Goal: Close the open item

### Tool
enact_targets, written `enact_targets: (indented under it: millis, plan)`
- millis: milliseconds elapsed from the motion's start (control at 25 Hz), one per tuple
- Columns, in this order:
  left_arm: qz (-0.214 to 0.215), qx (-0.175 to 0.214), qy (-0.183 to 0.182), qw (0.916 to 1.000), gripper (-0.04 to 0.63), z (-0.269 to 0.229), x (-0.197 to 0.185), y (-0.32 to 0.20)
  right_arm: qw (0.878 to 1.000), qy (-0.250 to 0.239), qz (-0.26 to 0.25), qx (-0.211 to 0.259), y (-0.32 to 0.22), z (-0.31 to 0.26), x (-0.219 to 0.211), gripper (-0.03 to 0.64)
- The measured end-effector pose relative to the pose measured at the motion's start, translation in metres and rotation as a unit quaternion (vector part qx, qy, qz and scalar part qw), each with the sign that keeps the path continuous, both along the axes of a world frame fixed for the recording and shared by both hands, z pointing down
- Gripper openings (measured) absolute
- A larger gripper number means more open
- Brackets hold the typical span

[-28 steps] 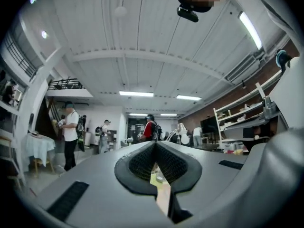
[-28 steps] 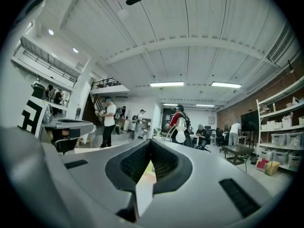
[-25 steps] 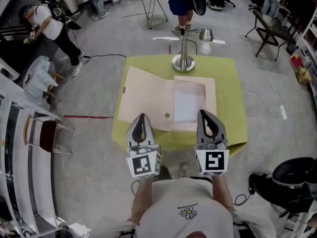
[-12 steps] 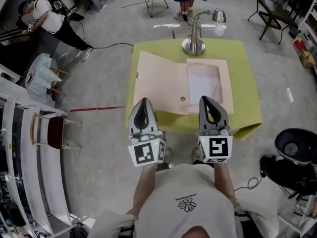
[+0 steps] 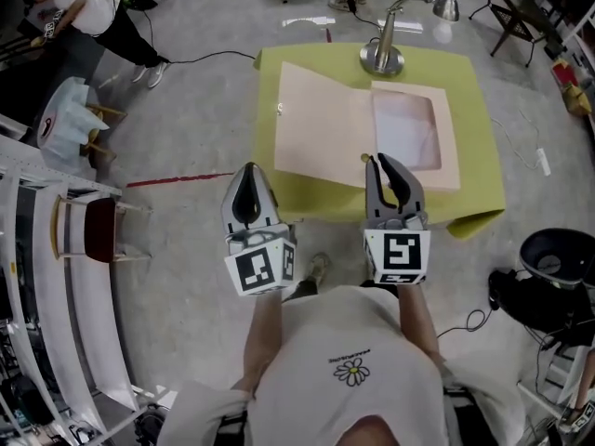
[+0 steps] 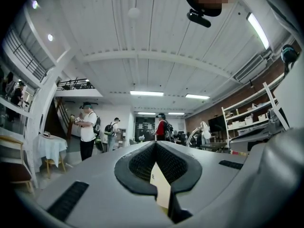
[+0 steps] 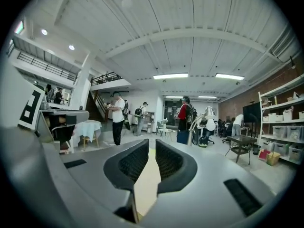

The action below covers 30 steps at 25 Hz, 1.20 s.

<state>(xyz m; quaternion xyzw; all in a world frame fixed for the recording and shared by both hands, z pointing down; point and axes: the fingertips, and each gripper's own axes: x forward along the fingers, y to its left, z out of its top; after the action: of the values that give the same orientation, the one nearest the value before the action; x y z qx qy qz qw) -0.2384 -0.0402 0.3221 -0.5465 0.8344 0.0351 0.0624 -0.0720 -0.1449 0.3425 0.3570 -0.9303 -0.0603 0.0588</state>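
Firstly, folder [image 5: 321,124]: pale cream, lying wide open and flat on the table, its fold running away from the person; the left flap is bare.
Folder contents: a whitish sheet [image 5: 406,130] sits in the right half, framed by a cream border (paper or clear pocket, I cannot tell which).
Small round mark [image 5: 364,158]: on the folder near its front edge, close to the fold; too small to identify.
Table [image 5: 474,193]: covered in yellow-green, with the folder taking up most of the top.
Lamp [image 5: 382,59]: silver, its round base stands at the table's far edge just beyond the folder; the neck bends right and the head reaches past the edge.
Left gripper [image 5: 248,170]: jaws together with nothing between them, held just beside the table's near left corner, apart from the folder.
Right gripper [image 5: 383,163]: jaws closed and empty; the tip is over the folder's near edge, close to the fold (contact with the folder cannot be judged).
Black tub [image 5: 558,254]: on the floor to the right of the table; its inside is dark and the contents are unreadable.
Chair [image 5: 98,230]: red seat, on the floor well left of the table.
Round side table [image 5: 67,128]: white cloth, farther back on the left.
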Motion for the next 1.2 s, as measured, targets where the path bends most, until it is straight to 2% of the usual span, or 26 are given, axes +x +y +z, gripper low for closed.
enact_targets:
  millis: [120, 200, 280, 400, 800, 1000, 1200]
  plan:
    - [0.002, -0.004, 0.002, 1.0, 0.014, 0.002, -0.005, 0.005, 1.0, 0.004, -0.018, -0.002, 0.007, 0.0, -0.016, 0.02]
    - [0.003, -0.005, 0.0, 1.0, 0.014, 0.001, -0.007, 0.008, 0.999, 0.016, -0.032, -0.009, 0.013, 0.003, -0.03, 0.105]
    - [0.002, -0.006, -0.002, 1.0, 0.014, 0.002, -0.008, 0.014, 0.998, 0.039, -0.048, -0.019, 0.021, 0.012, -0.045, 0.158]
    - [0.002, -0.01, -0.003, 0.9999, 0.014, 0.006, -0.012, 0.022, 0.995, 0.071, -0.069, -0.008, 0.034, 0.027, -0.068, 0.193]
    - [-0.014, -0.038, -0.005, 0.9992, 0.014, 0.03, -0.046, 0.06, 0.973, 0.209, -0.095, 0.01, 0.065, 0.116, -0.14, 0.193]
    - [-0.028, -0.044, 0.01, 0.9986, 0.014, 0.042, -0.063, 0.068, 0.958, 0.273, -0.072, 0.045, 0.048, 0.152, -0.162, 0.193]
    - [-0.02, -0.057, 0.016, 0.998, 0.014, 0.055, -0.06, 0.064, 0.951, 0.306, -0.027, 0.042, 0.026, 0.182, -0.155, 0.193]
